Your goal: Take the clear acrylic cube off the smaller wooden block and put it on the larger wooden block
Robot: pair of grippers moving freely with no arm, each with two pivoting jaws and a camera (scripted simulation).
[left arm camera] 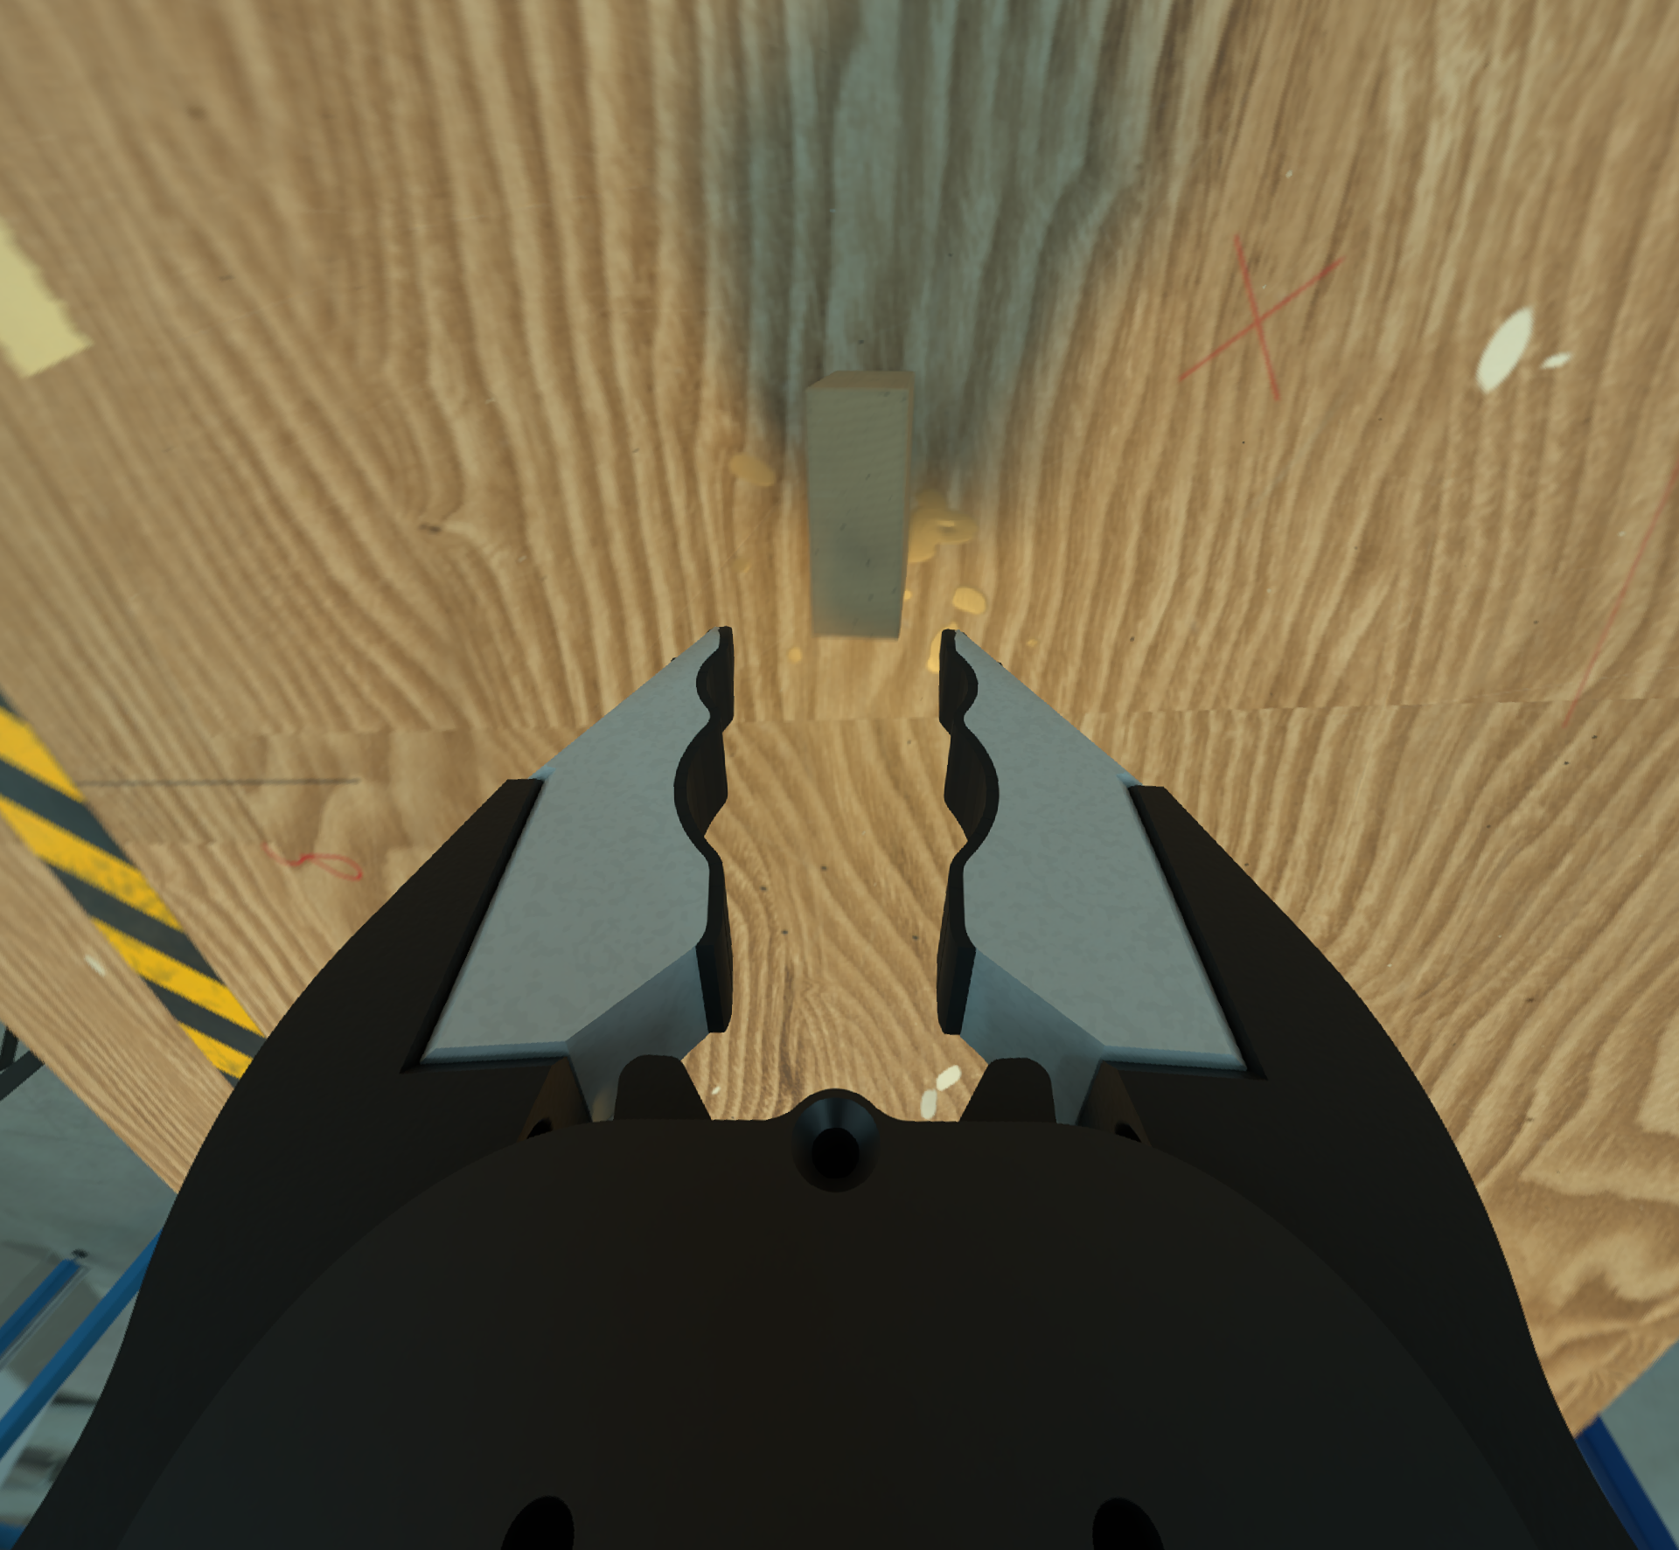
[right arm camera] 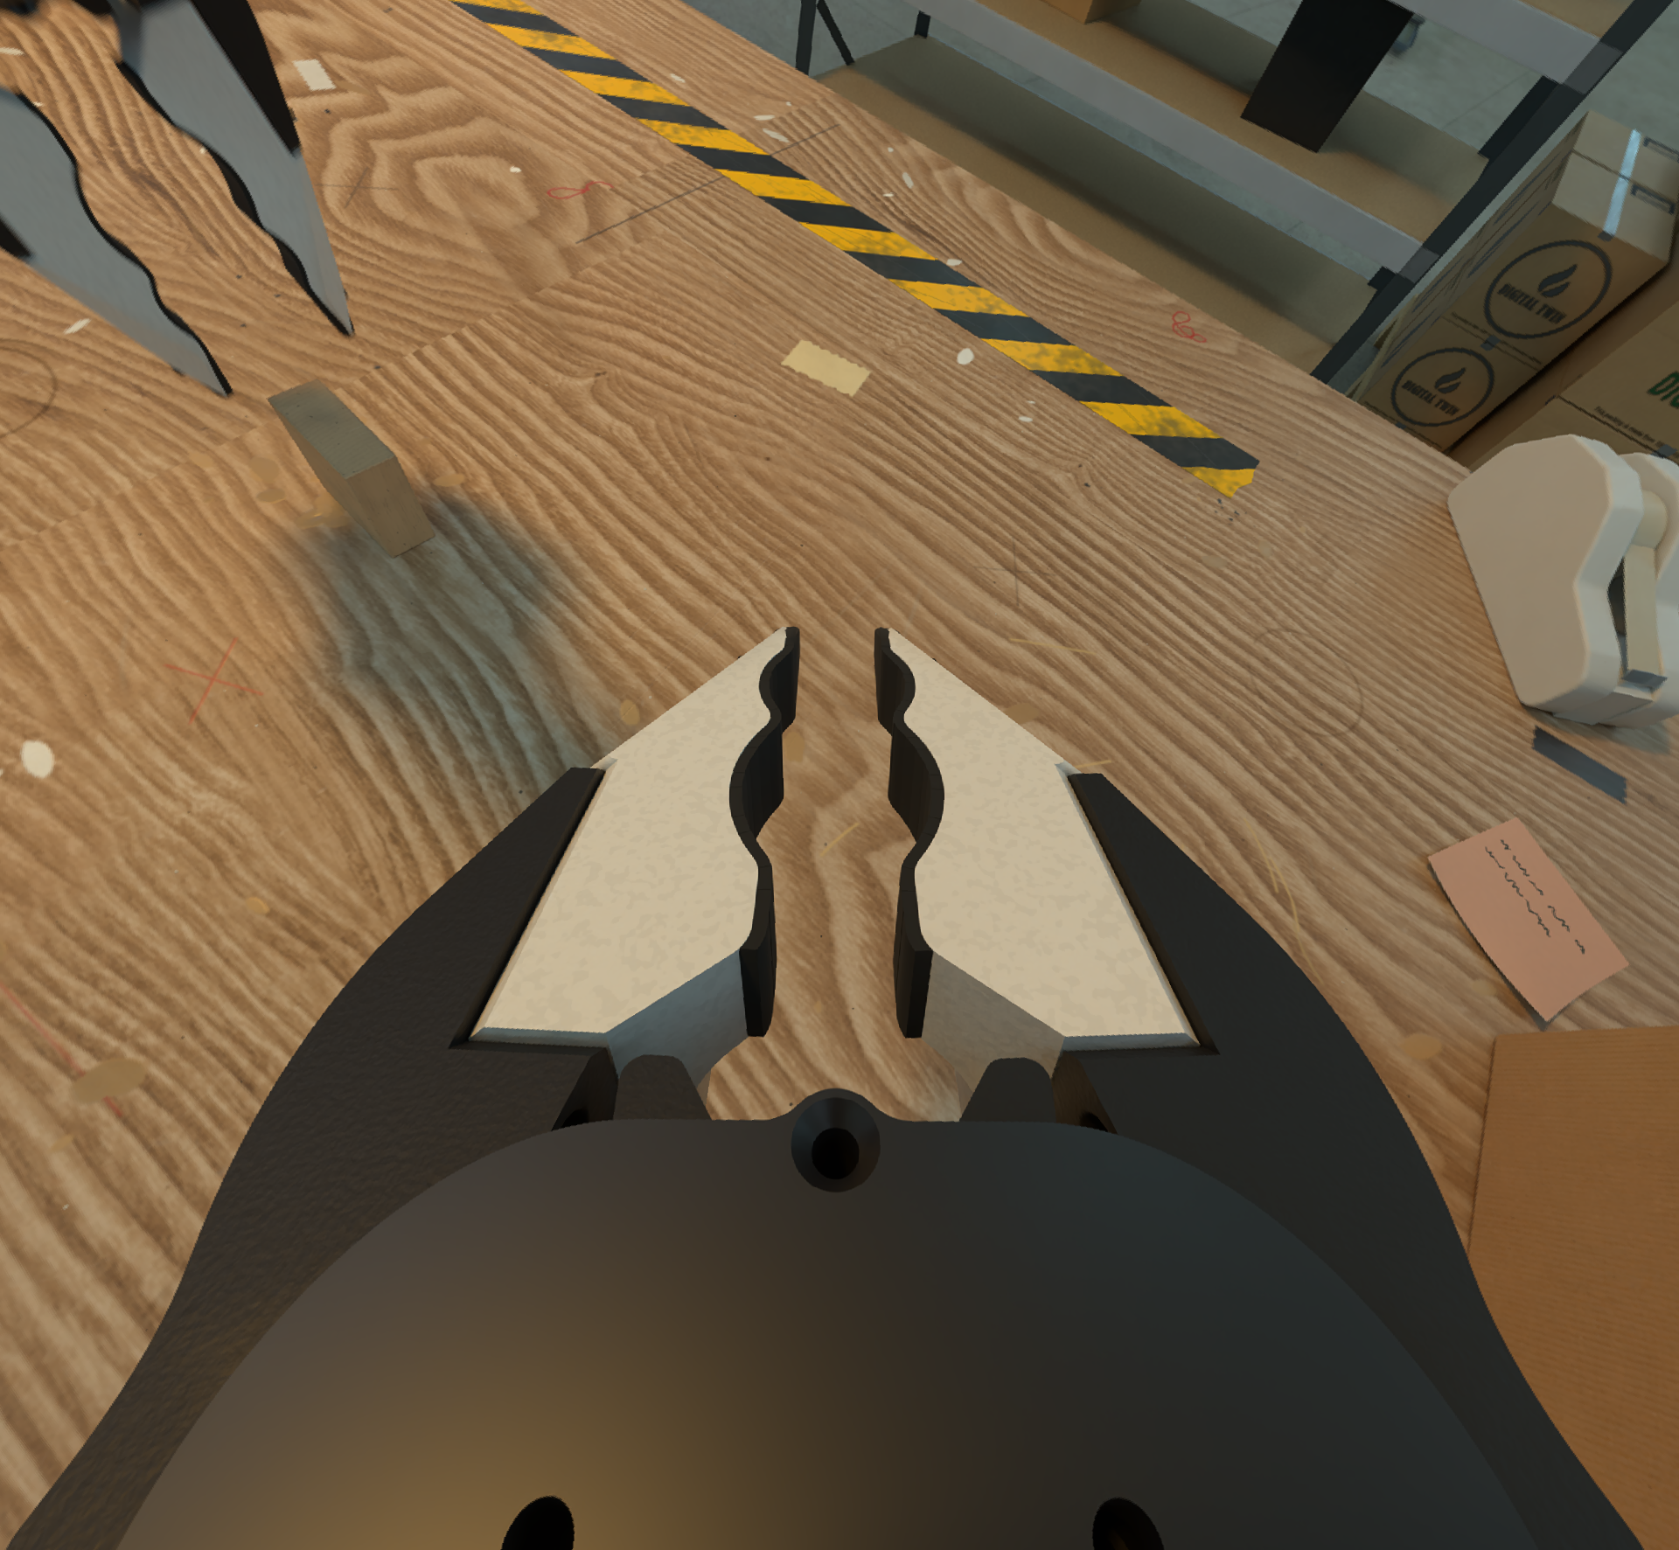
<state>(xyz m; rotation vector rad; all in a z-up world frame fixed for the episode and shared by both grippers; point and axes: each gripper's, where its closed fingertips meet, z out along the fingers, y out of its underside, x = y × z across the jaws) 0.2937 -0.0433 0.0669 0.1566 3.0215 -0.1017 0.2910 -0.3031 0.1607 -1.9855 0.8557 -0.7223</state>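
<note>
One pale wooden block stands on the wooden table, just ahead of and below my left gripper. That gripper is open and empty, and its jaws stand wider than the block. In the right wrist view the same block sits at the left, with the left gripper hovering just above it, fingertips apart from it. My right gripper is partly open and empty, above bare table to the right of the block. No clear acrylic cube and no second wooden block show in either view.
A yellow-and-black striped tape runs along the table's far side. A white device, a pink card and a cardboard sheet lie at the right. A shelf with boxes stands beyond the table edge.
</note>
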